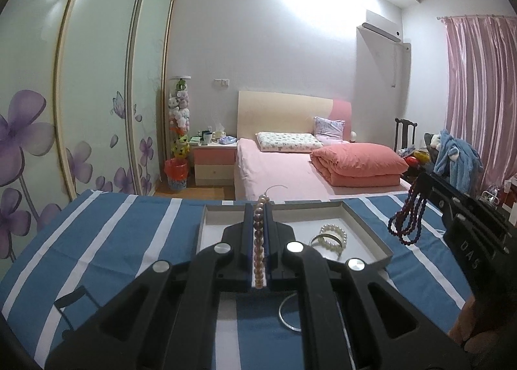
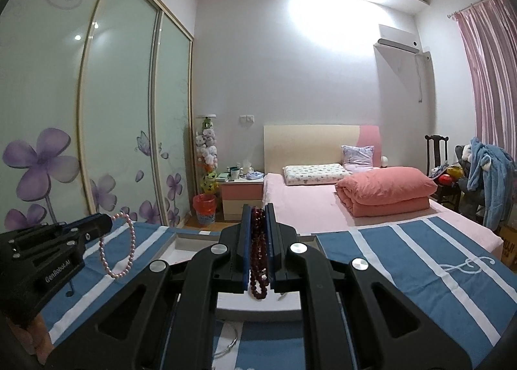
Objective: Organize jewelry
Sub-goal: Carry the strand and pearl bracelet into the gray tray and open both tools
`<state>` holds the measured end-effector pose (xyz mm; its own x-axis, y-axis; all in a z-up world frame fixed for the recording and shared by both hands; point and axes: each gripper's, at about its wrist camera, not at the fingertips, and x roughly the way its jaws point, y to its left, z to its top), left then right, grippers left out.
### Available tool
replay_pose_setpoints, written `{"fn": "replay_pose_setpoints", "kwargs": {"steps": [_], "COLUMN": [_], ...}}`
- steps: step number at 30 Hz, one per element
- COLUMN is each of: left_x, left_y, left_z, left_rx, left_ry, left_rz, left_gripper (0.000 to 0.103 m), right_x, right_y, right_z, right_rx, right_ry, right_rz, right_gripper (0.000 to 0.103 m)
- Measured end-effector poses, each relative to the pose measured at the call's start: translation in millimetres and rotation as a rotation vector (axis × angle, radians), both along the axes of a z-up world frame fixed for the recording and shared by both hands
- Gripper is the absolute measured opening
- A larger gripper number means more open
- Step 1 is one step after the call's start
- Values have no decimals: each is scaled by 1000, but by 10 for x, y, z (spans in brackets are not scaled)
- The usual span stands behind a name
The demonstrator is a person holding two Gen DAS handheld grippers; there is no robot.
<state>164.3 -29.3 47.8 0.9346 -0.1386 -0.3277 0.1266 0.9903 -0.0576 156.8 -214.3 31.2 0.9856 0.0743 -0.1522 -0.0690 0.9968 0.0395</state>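
Observation:
My left gripper (image 1: 258, 208) is shut on a pink pearl bracelet (image 1: 258, 240), whose beads run between the jaws. From the right wrist view the same bracelet (image 2: 118, 247) hangs as a loop from the left gripper (image 2: 108, 223). My right gripper (image 2: 258, 208) is shut on a dark red bead strand (image 2: 257, 260), which dangles in loops (image 1: 407, 221) from the right gripper (image 1: 416, 180) above the table. A shallow grey tray (image 1: 371, 231) lies on the striped cloth and holds a white pearl bracelet (image 1: 332, 235). A silver bangle (image 1: 287, 311) rests on the cloth below my left gripper.
The table wears a blue and white striped cloth (image 1: 113, 240). Behind it stand a bed (image 1: 284, 172) with a folded pink quilt (image 1: 358, 166), a nightstand (image 1: 215, 164) and sliding flowered wardrobe doors (image 1: 80, 95). A chair heaped with clothes (image 1: 452, 156) sits at the right.

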Motion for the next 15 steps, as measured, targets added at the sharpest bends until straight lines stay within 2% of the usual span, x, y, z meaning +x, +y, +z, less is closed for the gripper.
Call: {"fn": "replay_pose_setpoints", "kwargs": {"steps": [15], "left_x": [964], "left_y": [-40], "left_z": [-347], "left_rx": [-18], "left_ry": [120], "left_rz": [-7], "left_gripper": [6], "right_x": [848], "right_y": [-57], "right_z": [-281], "right_rx": [44], "right_ry": [173], "right_rz": [16], "right_gripper": [9]}}
